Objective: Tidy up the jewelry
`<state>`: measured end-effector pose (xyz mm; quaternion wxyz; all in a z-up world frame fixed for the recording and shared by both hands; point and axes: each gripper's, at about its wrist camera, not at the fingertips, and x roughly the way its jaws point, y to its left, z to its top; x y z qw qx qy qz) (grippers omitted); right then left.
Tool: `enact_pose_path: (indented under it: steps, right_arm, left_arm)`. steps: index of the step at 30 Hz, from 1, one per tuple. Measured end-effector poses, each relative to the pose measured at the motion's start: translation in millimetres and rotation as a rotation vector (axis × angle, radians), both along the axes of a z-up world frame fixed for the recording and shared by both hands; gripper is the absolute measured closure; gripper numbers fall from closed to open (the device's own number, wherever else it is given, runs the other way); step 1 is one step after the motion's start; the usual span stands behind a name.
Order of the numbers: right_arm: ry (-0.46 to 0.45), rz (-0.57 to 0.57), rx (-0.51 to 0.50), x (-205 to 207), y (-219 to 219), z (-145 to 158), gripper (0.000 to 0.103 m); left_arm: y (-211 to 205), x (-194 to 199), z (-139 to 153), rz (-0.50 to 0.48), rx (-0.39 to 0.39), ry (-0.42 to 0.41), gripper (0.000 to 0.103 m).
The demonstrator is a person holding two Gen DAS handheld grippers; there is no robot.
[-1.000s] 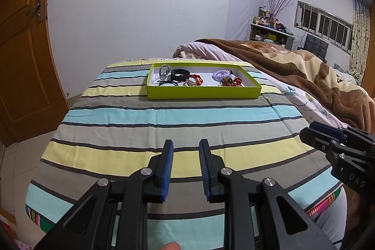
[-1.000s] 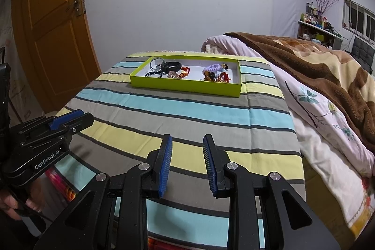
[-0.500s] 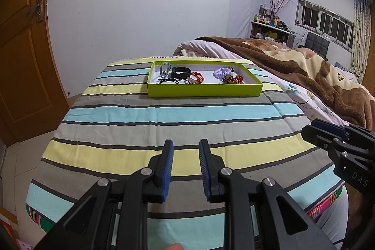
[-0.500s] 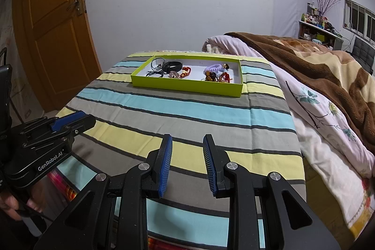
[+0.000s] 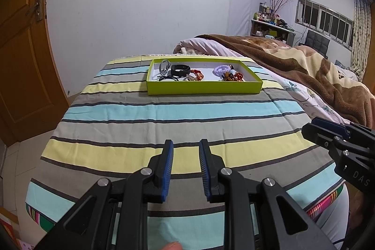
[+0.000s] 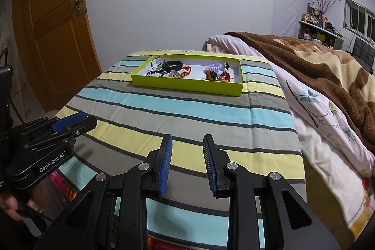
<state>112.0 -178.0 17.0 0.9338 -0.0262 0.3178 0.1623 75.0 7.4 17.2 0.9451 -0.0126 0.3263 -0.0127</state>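
Note:
A lime green tray (image 5: pixel 204 87) (image 6: pixel 187 85) sits at the far end of a striped cloth (image 5: pixel 178 109) (image 6: pixel 187 109). It holds a black band (image 5: pixel 179 69) (image 6: pixel 172 65), a silver ring (image 5: pixel 164 66), black cords (image 5: pixel 168 79), red bead pieces (image 5: pixel 196 73) (image 6: pixel 185 70), a purple coil tie (image 5: pixel 221 69) (image 6: pixel 214 67) and dark red beads (image 5: pixel 232 76) (image 6: pixel 216 76). My left gripper (image 5: pixel 185 147) is open and empty above the cloth's near end. My right gripper (image 6: pixel 187 141) is open and empty there too, far from the tray.
A bed with a brown blanket (image 5: pixel 304 72) (image 6: pixel 316 57) and floral sheet lies to the right. A wooden door (image 5: pixel 21 50) (image 6: pixel 54 27) stands at the left. Shelves and a window (image 5: pixel 323 22) are at the far right.
Both views have lifted slightly, so the tray sits a little lower and nearer. Both grippers stay open and empty.

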Motion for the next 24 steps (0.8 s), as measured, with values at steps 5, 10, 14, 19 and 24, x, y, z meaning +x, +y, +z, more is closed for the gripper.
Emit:
enact_pose_path:
  steps: [5,10,14,19,24]
  right_arm:
    - [0.001,0.0,0.0,-0.1,0.2,0.0,0.075]
    - [0.002,0.002,0.001,-0.6,0.1,-1.0,0.075]
    - [0.002,0.002,0.001,-0.7,0.2,-0.9,0.075]
    - [0.002,0.002,0.001,-0.6,0.1,-0.9,0.075]
    - [0.003,0.002,0.001,-1.3,0.0,-1.2,0.075]
  left_arm:
    - [-0.1,-0.2,-0.1,-0.001,-0.001,0.001,0.08]
    - [-0.2,-0.2,0.1,0.0,-0.001,0.001,0.08]
    - [-0.2,-0.4,0.0,-0.002,-0.002,0.001,0.08]
    - [-0.7,-0.7,0.0,-0.001,-0.002,0.002,0.08]
    - [-1.8,-2.3,-0.2,0.0,-0.001,0.002,0.08]
